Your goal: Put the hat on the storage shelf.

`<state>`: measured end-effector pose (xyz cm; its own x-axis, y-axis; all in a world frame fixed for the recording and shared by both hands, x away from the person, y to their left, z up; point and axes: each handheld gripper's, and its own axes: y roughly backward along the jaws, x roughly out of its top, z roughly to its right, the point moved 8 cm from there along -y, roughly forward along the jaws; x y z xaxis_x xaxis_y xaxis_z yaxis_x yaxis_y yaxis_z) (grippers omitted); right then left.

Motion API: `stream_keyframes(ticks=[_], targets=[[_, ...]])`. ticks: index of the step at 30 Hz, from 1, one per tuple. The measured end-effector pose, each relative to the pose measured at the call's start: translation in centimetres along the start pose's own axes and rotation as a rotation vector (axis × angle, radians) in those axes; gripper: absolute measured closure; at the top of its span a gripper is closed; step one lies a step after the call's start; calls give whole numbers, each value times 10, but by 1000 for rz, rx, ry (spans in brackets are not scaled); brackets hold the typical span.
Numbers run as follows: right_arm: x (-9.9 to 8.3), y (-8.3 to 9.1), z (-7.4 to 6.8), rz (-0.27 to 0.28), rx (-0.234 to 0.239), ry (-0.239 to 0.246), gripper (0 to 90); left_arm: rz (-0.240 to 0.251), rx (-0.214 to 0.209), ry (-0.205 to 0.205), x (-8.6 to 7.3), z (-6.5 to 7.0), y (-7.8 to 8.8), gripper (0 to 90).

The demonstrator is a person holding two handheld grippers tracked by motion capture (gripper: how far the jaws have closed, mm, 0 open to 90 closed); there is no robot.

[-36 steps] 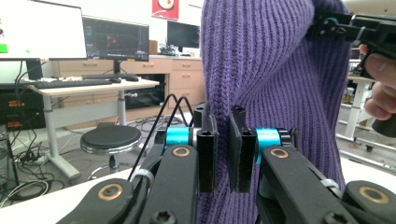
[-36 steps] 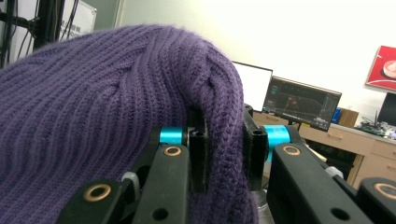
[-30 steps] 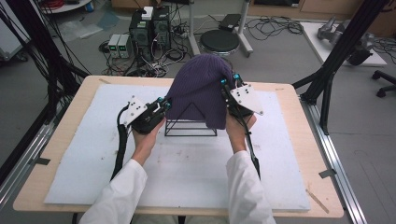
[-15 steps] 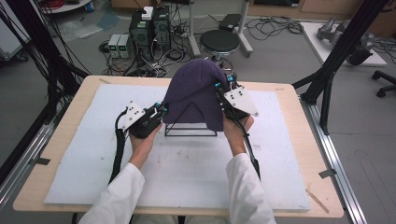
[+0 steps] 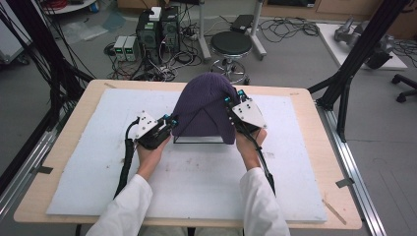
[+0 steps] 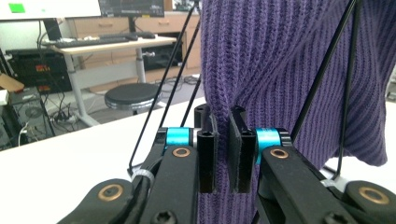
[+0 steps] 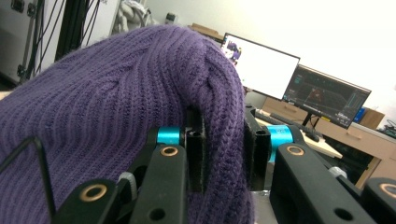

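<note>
A purple knit hat [image 5: 204, 105] is draped over a black wire stand [image 5: 201, 142] on the white mat [image 5: 196, 182]. My left gripper [image 5: 169, 122] sits at the hat's lower left edge. In the left gripper view its jaws [image 6: 223, 116] are nearly together, with the hat's ribbed fabric [image 6: 280, 70] in the thin gap and the stand's wires [image 6: 322, 79] on either side. My right gripper [image 5: 233, 97] is at the hat's upper right side. In the right gripper view it [image 7: 223, 119] is shut on a thick fold of the hat [image 7: 116, 93].
The mat covers most of a wooden table [image 5: 314, 147]. Black frame posts [image 5: 344, 83] stand at the table's left and right. Beyond the far edge are a round stool [image 5: 231, 44] and computer boxes with cables [image 5: 157, 29]. Monitors [image 7: 259, 65] stand on a desk behind.
My left gripper has slid a little left and toward the person, staying at the hat's lower edge. The right gripper has barely moved on the hat's right side.
</note>
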<state>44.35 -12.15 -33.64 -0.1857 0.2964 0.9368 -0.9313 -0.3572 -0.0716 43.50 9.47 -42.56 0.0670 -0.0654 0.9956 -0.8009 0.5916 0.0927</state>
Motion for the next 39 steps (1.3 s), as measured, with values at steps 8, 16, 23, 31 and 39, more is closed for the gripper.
stream_keyframes(ticks=[8, 16, 23, 31, 39], targets=[[-16, 1, -2, -37, 35, 2, 736, -70, 7, -5, -13, 0, -4, 836], [-16, 0, -10, -18, 108, -11, 685, -74, 41, 22, -20, -2, 1, 830], [-19, -1, -9, -42, 113, -45, 400, -62, 29, 65, -21, 0, 5, 795], [-20, 5, 3, -73, 131, -155, 176, -33, 46, 120, -15, -2, 7, 474], [-7, 13, 4, -20, 149, -180, 120, 7, 89, 72, -4, -6, 15, 347]])
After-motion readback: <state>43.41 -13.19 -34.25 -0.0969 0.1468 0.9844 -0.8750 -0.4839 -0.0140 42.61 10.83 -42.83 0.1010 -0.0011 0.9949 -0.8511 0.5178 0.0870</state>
